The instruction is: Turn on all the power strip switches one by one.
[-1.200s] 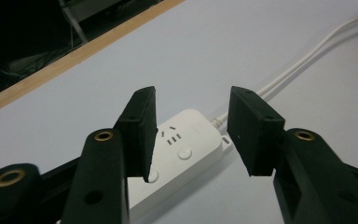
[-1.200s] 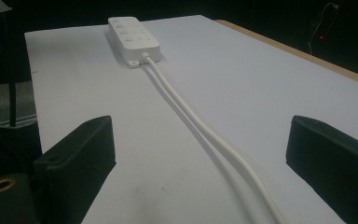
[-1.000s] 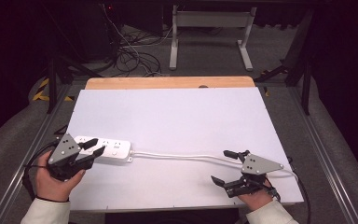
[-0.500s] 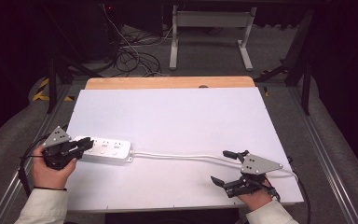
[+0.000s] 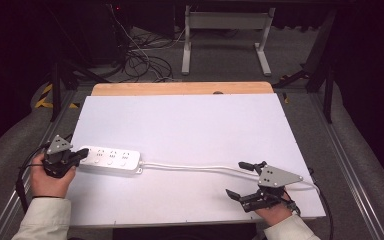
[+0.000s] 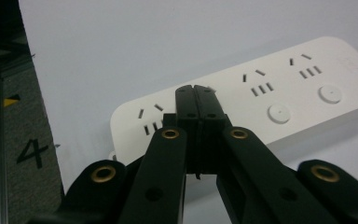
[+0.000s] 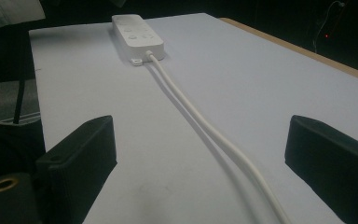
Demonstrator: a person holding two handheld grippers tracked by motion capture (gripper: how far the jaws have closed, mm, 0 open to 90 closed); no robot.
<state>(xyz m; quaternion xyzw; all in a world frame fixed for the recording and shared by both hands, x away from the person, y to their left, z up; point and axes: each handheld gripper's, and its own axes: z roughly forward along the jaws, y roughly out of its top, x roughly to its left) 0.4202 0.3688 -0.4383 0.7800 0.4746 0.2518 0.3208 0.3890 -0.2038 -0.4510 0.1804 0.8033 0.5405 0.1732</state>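
Your left gripper [image 5: 80, 155] has its two black jaws pressed flat together, pad against pad, with nothing between them; they have just been closing. In the left gripper view the joined tips [image 6: 196, 100] sit over the near end of the power strip [image 6: 242, 102], just beside its first set of slots, though you cannot tell from these views whether they touch the plastic. Brass-coloured rivets dot the matte black linkage bars behind the pads.

That power strip [image 5: 111, 159] is a long, smooth white plastic block with rounded corners, lying flat near the left edge of the table [image 5: 190, 125]. Its top carries three groups of thin slots, and two of them show a round button beside them. A pale, round cord [image 5: 195, 167] leaves its far end and runs in a gentle curve across the matte, pale sheet that covers the table.

Your right gripper [image 5: 244, 180] rests near the front right corner with its jaws spread wide, blocky black pads well apart. In the right gripper view the cord [image 7: 205, 126] passes between them, touching neither.
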